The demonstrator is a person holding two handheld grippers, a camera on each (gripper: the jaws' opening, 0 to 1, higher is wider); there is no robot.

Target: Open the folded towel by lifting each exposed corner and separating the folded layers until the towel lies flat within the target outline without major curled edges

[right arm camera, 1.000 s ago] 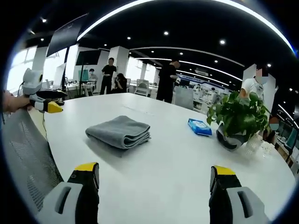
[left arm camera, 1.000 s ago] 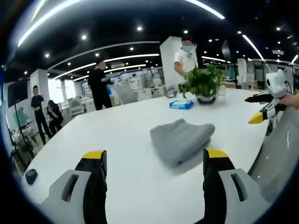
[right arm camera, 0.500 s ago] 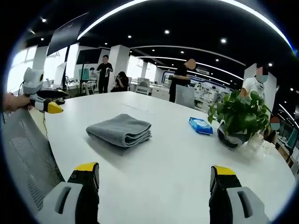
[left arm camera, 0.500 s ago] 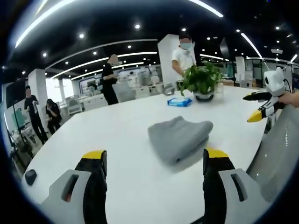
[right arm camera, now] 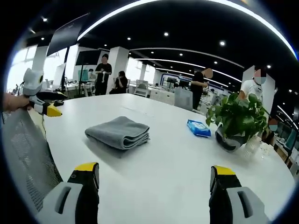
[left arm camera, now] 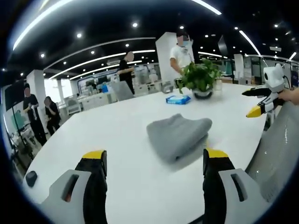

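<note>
Towel, grey and folded into a thick soft rectangle (left arm camera: 178, 136), lies on the round white table (left arm camera: 117, 140), with its stacked layers showing along one edge in the right gripper view (right arm camera: 118, 132). No gripper touches it. The left gripper (left arm camera: 154, 158), yellow-tipped with black and grey jaws, stands wide apart and empty, low over the table just short of the towel; it also appears at the left edge of the right gripper view (right arm camera: 46, 108), held by a hand (right arm camera: 11, 101) well away from the cloth. The right gripper (right arm camera: 154, 170) is likewise spread wide and holds nothing, hovering above bare tabletop (right arm camera: 177, 158) with the towel ahead and to its left; in the left gripper view it hangs at the far right (left arm camera: 261, 105). Beyond the towel sit a blue flat packet (right arm camera: 198, 128) and a leafy green potted plant (right arm camera: 237, 120). A grey mesh chair back (right arm camera: 25, 154) stands beside the table. Several people (left arm camera: 35, 109) stand in the office behind.
</note>
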